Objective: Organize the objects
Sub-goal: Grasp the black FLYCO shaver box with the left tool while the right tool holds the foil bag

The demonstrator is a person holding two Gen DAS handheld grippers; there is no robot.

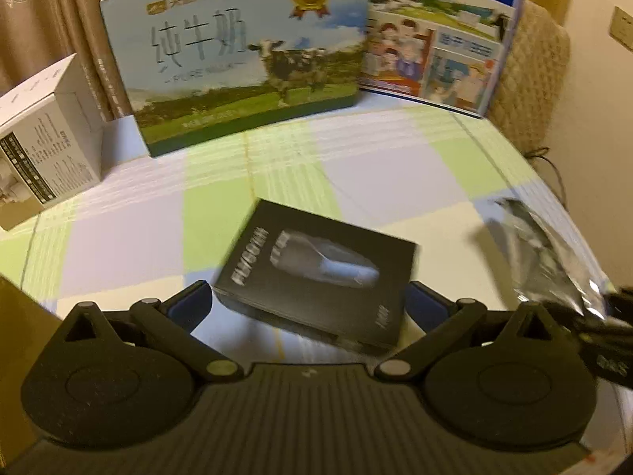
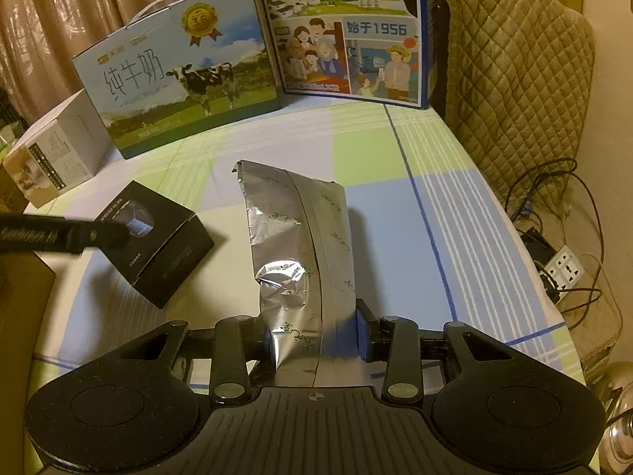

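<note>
Quilted chair cover [image 2: 514,79], power strip [image 2: 563,271]

In the left wrist view the silver pouch [image 1: 542,253] is smeared by motion blur. The black box [image 1: 316,273] hides both fingertips, so contact is perhaps uncertain. The blue carton [image 2: 348,27] is cropped above.

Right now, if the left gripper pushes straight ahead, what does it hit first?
The black box, already between the open left gripper fingers. Beyond it, likely the pure milk carton; depth unclear.
</note>
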